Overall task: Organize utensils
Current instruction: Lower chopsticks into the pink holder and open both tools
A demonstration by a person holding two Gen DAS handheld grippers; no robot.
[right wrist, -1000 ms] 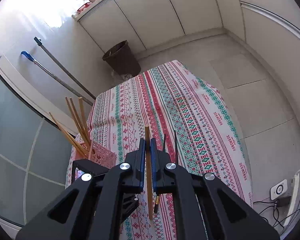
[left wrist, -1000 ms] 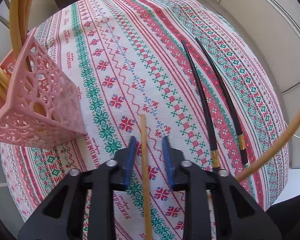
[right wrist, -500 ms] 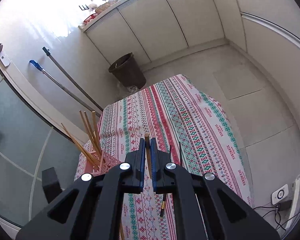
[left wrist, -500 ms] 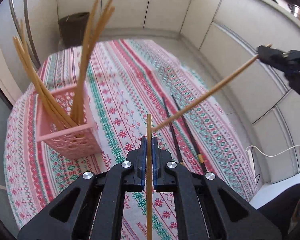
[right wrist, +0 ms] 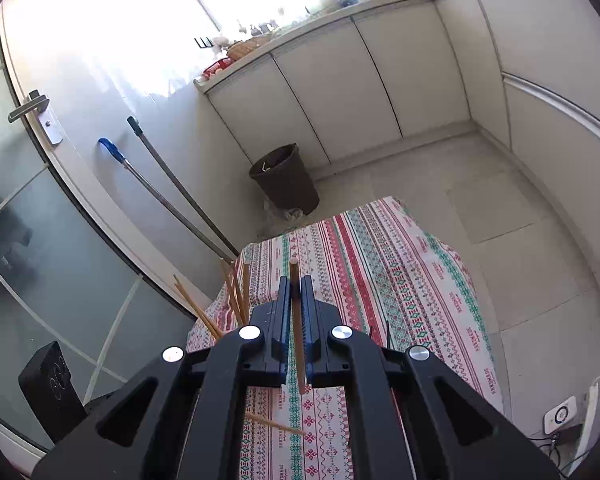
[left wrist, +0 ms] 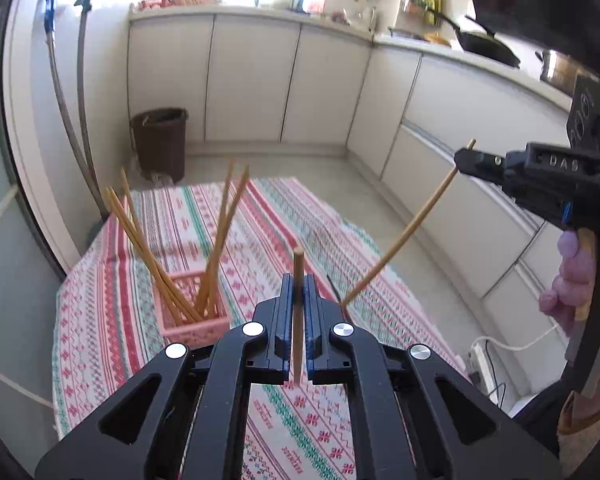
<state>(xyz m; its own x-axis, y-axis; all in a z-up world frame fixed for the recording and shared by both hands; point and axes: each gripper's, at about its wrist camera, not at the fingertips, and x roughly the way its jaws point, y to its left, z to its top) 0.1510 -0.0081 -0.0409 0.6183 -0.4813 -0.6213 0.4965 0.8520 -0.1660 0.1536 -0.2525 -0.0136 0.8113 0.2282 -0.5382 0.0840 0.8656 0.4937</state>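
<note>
Nearest, my left hand-held gripper [left wrist: 296,292] — jaws clamped on one wooden chopstick [left wrist: 298,312], which stands upright between the blue pads, its tip poking above them and its lower end hanging just below.

My right hand-held gripper [right wrist: 295,296] — likewise pinched tight on a second wooden chopstick [right wrist: 297,328], held the same upright way. From the left wrist view this gripper shows at far right, my hand [left wrist: 568,276] on its grip, the chopstick slanting down and left toward the table.

Below both, the table [left wrist: 100,320], covered in a red, green and white patterned cloth.

Left of my left gripper, on the cloth: a pink lattice basket [left wrist: 192,320] holding several wooden chopsticks [left wrist: 216,240], leaning out in two loose fans. In the right wrist view only their upper ends show, beside the left jaw.

Just right of the left gripper's tip, a dark chopstick [left wrist: 334,286] lying on the cloth, mostly hidden by the gripper.

Farther back, on the floor beyond the table: a brown bin [right wrist: 286,180]. To its left, two long-handled tools [right wrist: 168,196] leaning on the wall.

Farthest — white cabinets [left wrist: 252,80] with a cluttered worktop above.
</note>
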